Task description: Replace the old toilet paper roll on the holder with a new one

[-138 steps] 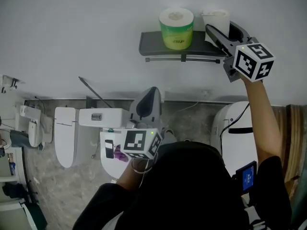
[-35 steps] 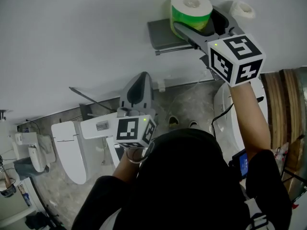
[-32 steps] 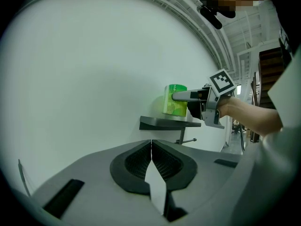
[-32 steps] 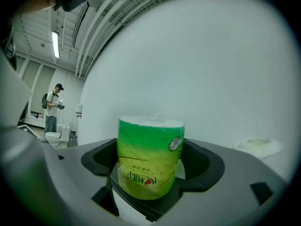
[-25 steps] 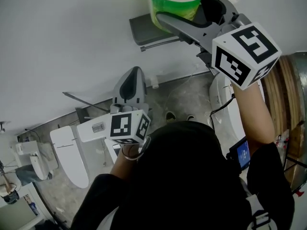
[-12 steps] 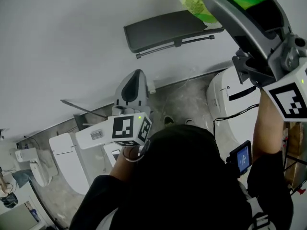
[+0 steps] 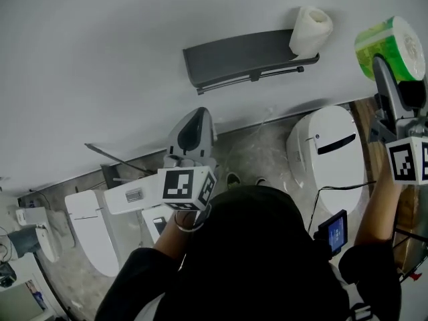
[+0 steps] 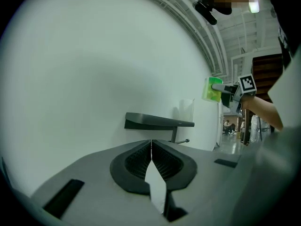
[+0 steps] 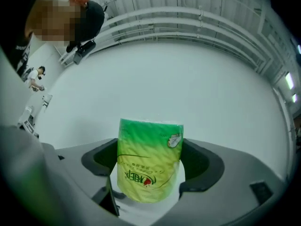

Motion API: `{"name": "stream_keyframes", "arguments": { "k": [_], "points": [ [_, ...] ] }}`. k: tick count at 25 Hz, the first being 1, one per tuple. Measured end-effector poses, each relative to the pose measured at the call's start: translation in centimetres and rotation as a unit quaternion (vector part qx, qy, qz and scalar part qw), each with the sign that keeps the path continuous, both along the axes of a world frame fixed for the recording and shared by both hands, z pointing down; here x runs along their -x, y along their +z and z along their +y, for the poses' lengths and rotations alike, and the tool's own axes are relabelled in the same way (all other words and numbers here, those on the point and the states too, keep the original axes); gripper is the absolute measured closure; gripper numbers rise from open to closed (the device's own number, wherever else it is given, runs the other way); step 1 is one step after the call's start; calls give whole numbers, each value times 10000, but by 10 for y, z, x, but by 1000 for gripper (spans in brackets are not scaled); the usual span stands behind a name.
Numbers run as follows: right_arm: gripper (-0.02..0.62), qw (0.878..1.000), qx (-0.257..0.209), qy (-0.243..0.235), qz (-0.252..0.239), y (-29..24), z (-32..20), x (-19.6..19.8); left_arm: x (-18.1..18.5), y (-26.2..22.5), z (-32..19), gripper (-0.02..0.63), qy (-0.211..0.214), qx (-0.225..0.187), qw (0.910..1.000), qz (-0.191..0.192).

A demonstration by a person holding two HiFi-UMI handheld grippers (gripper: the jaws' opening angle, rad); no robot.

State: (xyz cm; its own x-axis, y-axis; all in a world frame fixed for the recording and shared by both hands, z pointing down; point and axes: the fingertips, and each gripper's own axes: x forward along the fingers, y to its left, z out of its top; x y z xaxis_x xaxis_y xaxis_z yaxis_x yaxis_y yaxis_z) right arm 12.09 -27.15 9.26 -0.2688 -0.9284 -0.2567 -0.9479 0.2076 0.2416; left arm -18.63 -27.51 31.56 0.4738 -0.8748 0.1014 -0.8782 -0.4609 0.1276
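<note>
A green-wrapped new roll [image 7: 388,42] hangs in the air right of the dark wall shelf [image 7: 234,55], with my right gripper [image 7: 399,69] shut on it. In the right gripper view the roll [image 9: 148,166] stands upright between the jaws of that gripper [image 9: 149,147]. A small, partly used white roll [image 7: 311,31] sits at the shelf's right end, above the holder bar [image 7: 257,77]. My left gripper [image 7: 195,122] is lower down, shut and holding nothing. From the left gripper [image 8: 151,149] I see the shelf [image 8: 157,122], the white roll [image 8: 186,109] and the green roll [image 8: 210,89].
The wall is plain white. Below on the stone floor stand a white toilet [image 7: 328,152] under the shelf's right end and another toilet [image 7: 93,226] at the left. A small blue-screened device [image 7: 332,233] hangs at the person's right side.
My right gripper has closed on the green roll, lifted it off the shelf and carried it out to the right. The white roll stays on the shelf. The left gripper barely moved.
</note>
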Motion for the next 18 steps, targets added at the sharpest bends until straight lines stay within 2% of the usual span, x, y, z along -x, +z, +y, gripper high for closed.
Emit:
{"name": "stream_keyframes", "arguments": {
  "k": [4, 8, 12, 18],
  "points": [
    [186, 9963, 438, 632, 394, 43, -3, -40, -7, -2, 1, 583, 110, -20, 9999, -11],
    [187, 9833, 933, 962, 1235, 100, -22, -63, -9, -5, -6, 583, 114, -81, 9999, 21],
    [187, 9568, 1410, 1324, 2170, 151, -32, -79, -13, -3, -1, 583, 156, -51, 9999, 45],
    [186, 9152, 1890, 1302, 3313, 213, -40, -72, -18, 7, 4, 583, 210, 76, 9997, 25]
  ]
}}
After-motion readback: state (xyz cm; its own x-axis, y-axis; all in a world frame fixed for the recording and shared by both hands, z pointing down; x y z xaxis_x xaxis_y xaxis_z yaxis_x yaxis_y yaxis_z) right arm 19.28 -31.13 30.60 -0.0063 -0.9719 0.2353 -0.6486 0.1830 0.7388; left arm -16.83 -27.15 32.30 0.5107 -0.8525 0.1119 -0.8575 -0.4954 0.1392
